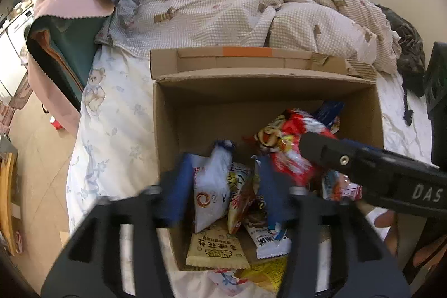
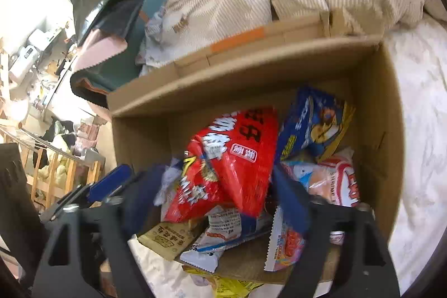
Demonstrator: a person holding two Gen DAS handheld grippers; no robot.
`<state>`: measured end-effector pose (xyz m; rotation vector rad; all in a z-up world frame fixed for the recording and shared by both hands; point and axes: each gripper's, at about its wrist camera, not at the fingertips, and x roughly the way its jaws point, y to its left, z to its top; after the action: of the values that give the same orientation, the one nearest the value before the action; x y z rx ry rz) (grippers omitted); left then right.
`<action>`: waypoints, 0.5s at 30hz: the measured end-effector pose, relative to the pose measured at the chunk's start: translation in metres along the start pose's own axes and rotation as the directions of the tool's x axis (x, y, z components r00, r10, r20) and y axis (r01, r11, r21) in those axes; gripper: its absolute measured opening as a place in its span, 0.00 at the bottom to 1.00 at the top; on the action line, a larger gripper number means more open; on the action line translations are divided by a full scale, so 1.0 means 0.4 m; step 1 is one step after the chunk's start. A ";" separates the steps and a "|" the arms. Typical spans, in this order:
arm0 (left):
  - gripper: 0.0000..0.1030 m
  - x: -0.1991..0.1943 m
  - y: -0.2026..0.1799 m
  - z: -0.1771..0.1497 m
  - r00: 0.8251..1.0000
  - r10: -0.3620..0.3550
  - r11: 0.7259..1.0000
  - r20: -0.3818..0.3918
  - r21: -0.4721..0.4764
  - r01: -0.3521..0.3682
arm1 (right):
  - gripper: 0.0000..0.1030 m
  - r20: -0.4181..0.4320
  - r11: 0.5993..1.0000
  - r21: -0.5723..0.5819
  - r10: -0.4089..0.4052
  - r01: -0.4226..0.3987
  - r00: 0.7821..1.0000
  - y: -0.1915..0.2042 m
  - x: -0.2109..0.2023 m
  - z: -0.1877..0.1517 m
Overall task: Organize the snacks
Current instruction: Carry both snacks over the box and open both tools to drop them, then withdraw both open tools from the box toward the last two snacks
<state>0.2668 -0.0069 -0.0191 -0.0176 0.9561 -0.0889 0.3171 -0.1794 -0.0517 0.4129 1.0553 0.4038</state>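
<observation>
Currently: left tool [image 1: 226, 186] parted, gripping nothing, over a white snack packet [image 1: 211, 186]; right tool [image 2: 216, 194] wide, a red snack bag [image 2: 237, 158] loose between its fingers. Both packs lie in the cardboard box [image 2: 391, 130] on the bed [image 1: 111, 116]. Step: release. Next, probably: lift clear and fetch the yellow packets [image 1: 265, 274] outside.

"DAS" shows white on the black right hand-held gripper [image 1: 307, 155]; "SHRIMP" runs along the pink-and-white packet [image 2: 335, 180]; a big "7" marks the red bag [image 2: 223, 158].
</observation>
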 end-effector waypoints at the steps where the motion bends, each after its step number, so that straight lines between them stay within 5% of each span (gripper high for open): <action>1: 0.71 -0.009 -0.003 -0.001 1.000 0.001 1.000 0.014 0.007 -0.002 | 0.91 0.004 1.000 0.006 0.003 -0.003 1.000 -0.003 -0.004 -0.001; 3: 0.80 -0.027 -0.009 -0.004 0.999 0.010 1.000 0.045 0.027 -0.012 | 0.91 0.004 1.000 0.030 0.002 -0.002 1.000 -0.016 -0.010 -0.003; 15: 0.81 -0.024 0.018 -0.005 1.000 0.002 1.000 0.031 -0.018 -0.001 | 0.91 0.004 0.999 0.054 -0.001 0.000 1.000 -0.038 -0.026 -0.009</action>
<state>0.2602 0.0011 -0.0130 -0.0343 0.9256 -0.0787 0.3112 -0.1970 -0.0533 0.4610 1.0645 0.3749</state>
